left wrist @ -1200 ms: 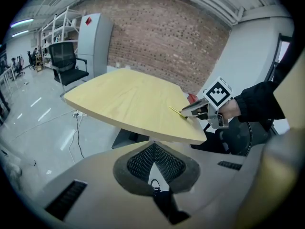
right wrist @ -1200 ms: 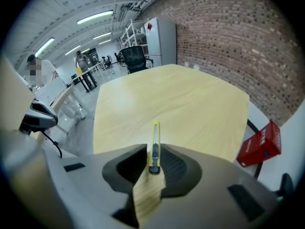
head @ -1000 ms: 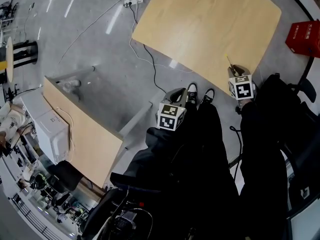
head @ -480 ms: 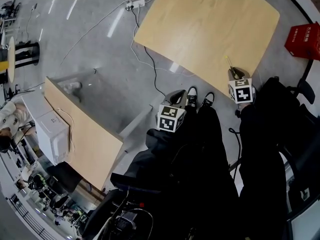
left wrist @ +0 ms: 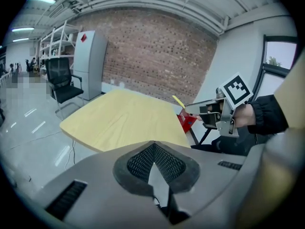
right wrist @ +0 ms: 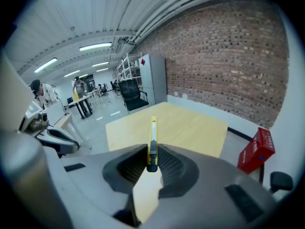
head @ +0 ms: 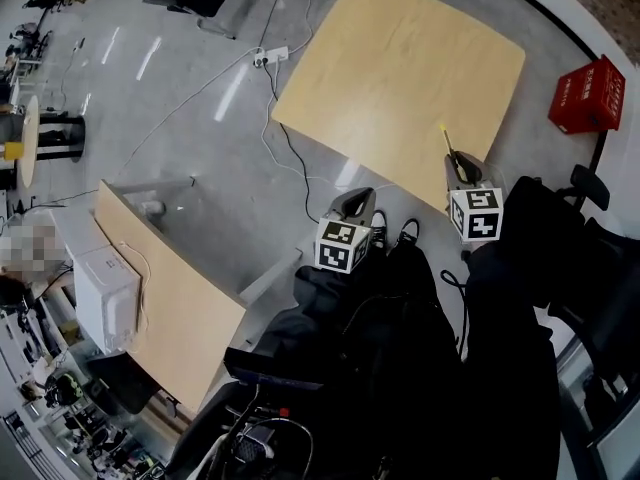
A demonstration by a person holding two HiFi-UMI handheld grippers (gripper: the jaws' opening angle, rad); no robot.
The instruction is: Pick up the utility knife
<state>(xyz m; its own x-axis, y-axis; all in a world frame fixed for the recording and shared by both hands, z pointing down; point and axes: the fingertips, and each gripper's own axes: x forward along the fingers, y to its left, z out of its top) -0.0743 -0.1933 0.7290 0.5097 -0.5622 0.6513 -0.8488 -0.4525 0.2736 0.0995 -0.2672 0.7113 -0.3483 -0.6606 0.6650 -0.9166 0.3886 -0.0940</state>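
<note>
Open lab: brick wall [right wrist: 224,56], shelving [left wrist: 53,44], tables [head: 400,78].

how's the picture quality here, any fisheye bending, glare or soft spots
Head view: strong fisheye, the table edges bow, and pale glare streaks the floor. Right gripper view: dark corners, utility knife crisp. Left gripper view: brick wall curves, corners dark.

Light wooden table [head: 400,78] stands on the grey floor [head: 200,118], red crate [head: 585,96] near it. White power strip [head: 270,58] lies by its corner (cable trailing), black office chair [left wrist: 62,82] beyond.
</note>
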